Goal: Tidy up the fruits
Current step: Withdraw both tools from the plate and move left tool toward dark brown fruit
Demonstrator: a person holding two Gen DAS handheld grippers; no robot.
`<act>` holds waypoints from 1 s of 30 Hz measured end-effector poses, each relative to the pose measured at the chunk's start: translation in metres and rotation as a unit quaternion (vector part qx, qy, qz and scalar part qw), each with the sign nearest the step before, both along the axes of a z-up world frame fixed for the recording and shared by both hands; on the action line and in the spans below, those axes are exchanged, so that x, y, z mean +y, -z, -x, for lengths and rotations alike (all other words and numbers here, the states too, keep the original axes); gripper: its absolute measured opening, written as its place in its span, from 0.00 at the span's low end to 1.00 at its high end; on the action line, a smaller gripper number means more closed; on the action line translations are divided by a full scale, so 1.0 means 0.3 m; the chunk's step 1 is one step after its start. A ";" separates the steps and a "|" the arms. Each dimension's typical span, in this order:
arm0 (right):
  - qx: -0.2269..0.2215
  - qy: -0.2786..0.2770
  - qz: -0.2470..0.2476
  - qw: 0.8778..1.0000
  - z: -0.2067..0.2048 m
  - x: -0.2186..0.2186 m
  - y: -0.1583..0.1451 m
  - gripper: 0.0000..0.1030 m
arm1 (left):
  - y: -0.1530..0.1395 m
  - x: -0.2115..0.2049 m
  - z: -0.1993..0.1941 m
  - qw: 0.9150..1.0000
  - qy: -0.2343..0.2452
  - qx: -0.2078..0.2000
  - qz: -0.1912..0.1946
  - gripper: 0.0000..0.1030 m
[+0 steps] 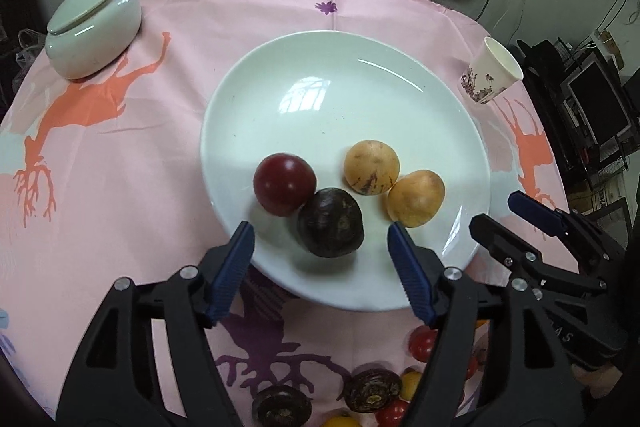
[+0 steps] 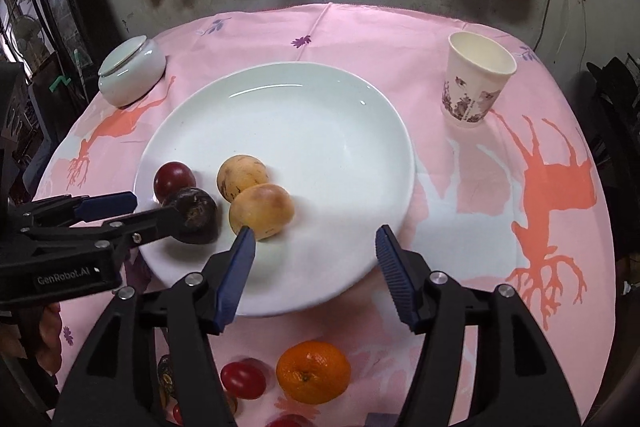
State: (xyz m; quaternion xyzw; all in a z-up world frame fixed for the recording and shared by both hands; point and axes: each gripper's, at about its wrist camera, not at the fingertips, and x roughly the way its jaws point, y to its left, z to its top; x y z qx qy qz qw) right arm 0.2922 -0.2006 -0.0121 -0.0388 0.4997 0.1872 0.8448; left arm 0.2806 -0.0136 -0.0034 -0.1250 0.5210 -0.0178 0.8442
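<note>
Both claws gape empty over the near rim of the white plate (image 1: 344, 67): the left claw (image 1: 320, 239) brackets the dark fruit (image 1: 330, 223) beside three others (seemingly just set down), the right claw (image 2: 314, 241) hangs alongside. Next, I judge, comes fetching another loose fruit from the counter. Only the right wrist view shows the orange (image 2: 313, 371) there.

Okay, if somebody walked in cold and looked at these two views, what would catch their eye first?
Probably the big white plate in the middle of the pink tablecloth, with four fruits on its near side: a red one, a dark purple one and two yellow ones. Next, the open left claw and right claw hovering at the plate's near edge, with loose fruit like an orange waiting below.
</note>
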 end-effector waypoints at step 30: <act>0.049 0.064 0.046 0.996 0.602 -0.279 -0.012 0.87 | 0.004 0.017 0.716 0.996 0.014 0.074 -0.039 0.88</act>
